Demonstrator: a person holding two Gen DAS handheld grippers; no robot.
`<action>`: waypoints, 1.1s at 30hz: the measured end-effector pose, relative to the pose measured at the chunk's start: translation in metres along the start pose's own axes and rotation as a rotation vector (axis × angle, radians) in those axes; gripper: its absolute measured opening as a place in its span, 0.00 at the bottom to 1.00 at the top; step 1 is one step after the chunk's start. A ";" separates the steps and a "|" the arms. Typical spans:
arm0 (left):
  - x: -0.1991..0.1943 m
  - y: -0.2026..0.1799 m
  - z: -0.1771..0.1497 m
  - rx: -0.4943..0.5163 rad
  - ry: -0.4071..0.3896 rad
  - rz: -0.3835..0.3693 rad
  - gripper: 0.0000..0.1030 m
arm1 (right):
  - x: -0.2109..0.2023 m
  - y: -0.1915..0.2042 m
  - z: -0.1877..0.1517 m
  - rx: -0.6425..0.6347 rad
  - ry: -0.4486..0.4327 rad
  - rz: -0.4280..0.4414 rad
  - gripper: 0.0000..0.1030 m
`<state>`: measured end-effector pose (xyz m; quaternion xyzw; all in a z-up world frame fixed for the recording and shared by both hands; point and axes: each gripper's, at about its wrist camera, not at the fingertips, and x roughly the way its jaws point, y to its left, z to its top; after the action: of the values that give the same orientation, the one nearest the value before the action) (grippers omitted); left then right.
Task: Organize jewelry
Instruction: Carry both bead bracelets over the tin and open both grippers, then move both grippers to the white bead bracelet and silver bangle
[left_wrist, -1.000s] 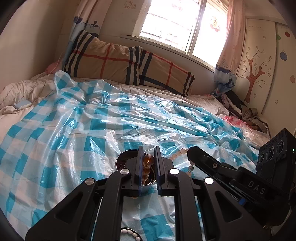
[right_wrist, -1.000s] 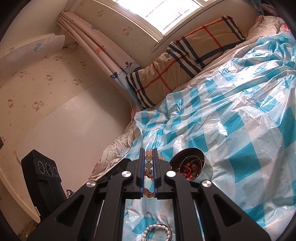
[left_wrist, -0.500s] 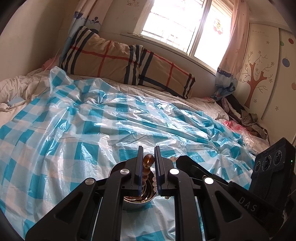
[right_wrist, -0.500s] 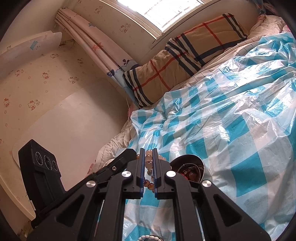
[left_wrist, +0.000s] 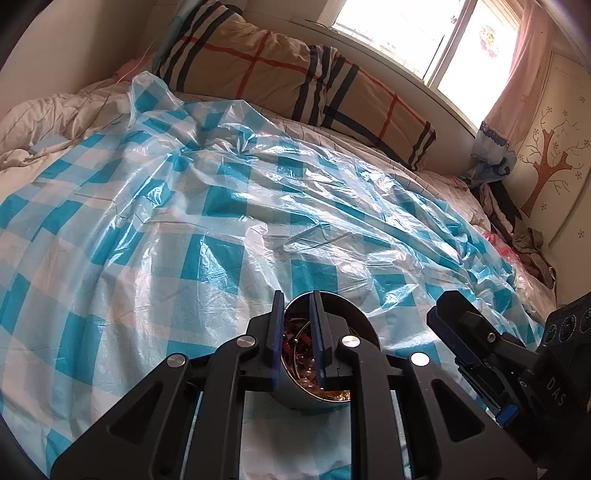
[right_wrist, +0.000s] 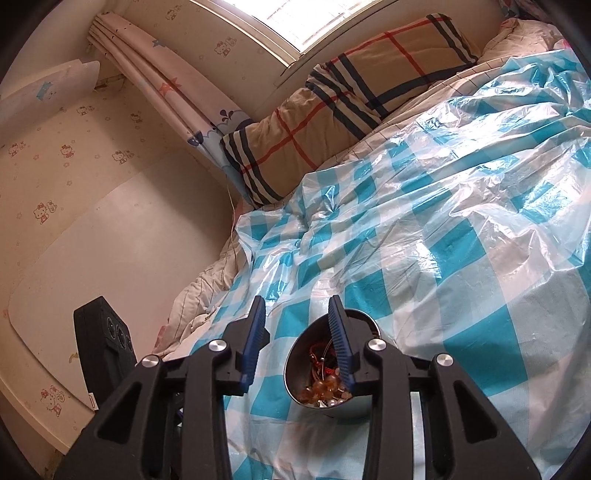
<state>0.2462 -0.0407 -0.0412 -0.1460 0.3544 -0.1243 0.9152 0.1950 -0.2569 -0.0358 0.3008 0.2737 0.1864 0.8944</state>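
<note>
Low in the centre of both wrist views sits your metal bowl (left_wrist: 354, 325), a small round steel dish resting on the blue-and-white checked plastic sheet (left_wrist: 207, 236) that covers the bed. Contents of the bowl: amber beads (right_wrist: 325, 387) heaped at the near side, with red cord and thin wire pieces tangled above them; single items in the tangle are too small to tell apart. Your left hand-held gripper (left_wrist: 297, 339) stands directly over the bowl, its jaws narrow and nearly parallel, having just eased apart a little; nothing is pinched between them, and through the slit you see only the bowl's contents. Your right hand-held gripper (right_wrist: 297, 343) has its jaws set noticeably wider, having just been opening, with nothing between them; its right finger crosses the bowl's near rim in the picture, while its left finger stands over bare sheet just left of the bowl. From the left wrist view the right hand-held gripper appears at the lower right edge of the frame, its blue-padded tip close to the bowl's right side. Background items: a tan plaid pillow (left_wrist: 295, 70) along the top of the frame against the window sill, a bright window (left_wrist: 424, 33) at upper right, a pale curtain (right_wrist: 177, 92) at upper left of the right wrist view, and a white quilt (left_wrist: 48, 114) showing past the sheet's left edge.
</note>
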 end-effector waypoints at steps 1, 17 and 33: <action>-0.001 0.002 0.000 -0.001 0.001 0.005 0.13 | 0.000 0.000 -0.001 0.001 0.002 -0.004 0.35; -0.051 0.026 -0.025 0.090 0.082 0.098 0.36 | -0.005 0.007 -0.050 -0.083 0.301 -0.088 0.43; -0.056 0.016 -0.106 0.329 0.380 0.006 0.25 | -0.023 0.011 -0.095 -0.158 0.414 -0.209 0.45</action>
<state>0.1355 -0.0266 -0.0876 0.0318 0.4955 -0.2026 0.8441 0.1180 -0.2186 -0.0834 0.1555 0.4651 0.1715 0.8545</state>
